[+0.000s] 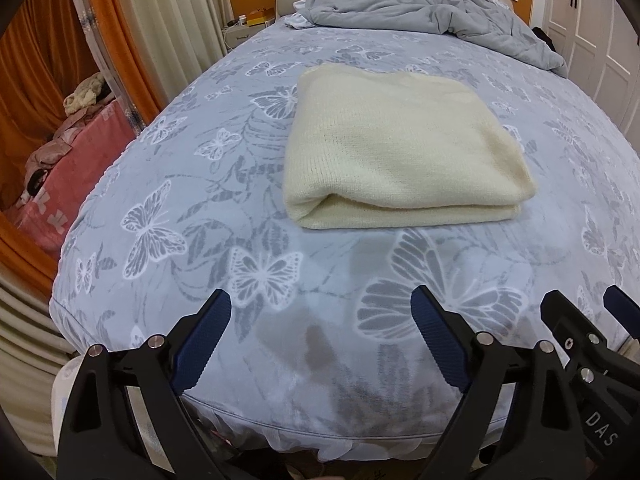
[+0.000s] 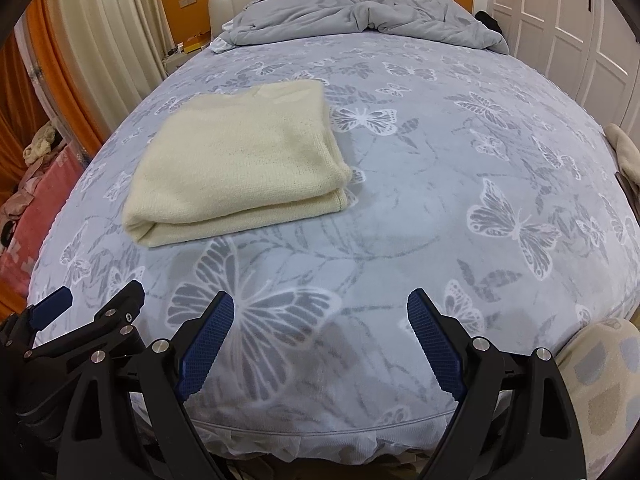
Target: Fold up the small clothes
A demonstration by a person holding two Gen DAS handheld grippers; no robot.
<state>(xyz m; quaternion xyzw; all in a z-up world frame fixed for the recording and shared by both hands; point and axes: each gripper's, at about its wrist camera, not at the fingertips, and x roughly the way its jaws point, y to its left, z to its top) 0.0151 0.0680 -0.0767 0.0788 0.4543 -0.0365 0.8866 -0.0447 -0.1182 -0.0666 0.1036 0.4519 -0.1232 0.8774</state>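
A cream knitted garment [image 1: 404, 148] lies folded in a neat rectangle on the blue butterfly-print bed cover [image 1: 248, 200]; it also shows in the right wrist view [image 2: 240, 164]. My left gripper [image 1: 320, 300] is open and empty, hovering over the near edge of the bed, well short of the garment. My right gripper [image 2: 320, 300] is open and empty, beside the left one and to the right of the garment. The right gripper shows at the lower right of the left wrist view [image 1: 580, 304], and the left gripper shows at the lower left of the right wrist view [image 2: 100, 296].
A crumpled grey duvet [image 1: 432, 12] lies at the head of the bed [image 2: 360, 16]. A pink-covered pile [image 1: 60, 184] stands left of the bed by orange curtains. White wardrobe doors [image 2: 568, 32] are on the right. A patterned cushion [image 2: 600, 368] sits at the bed's near right corner.
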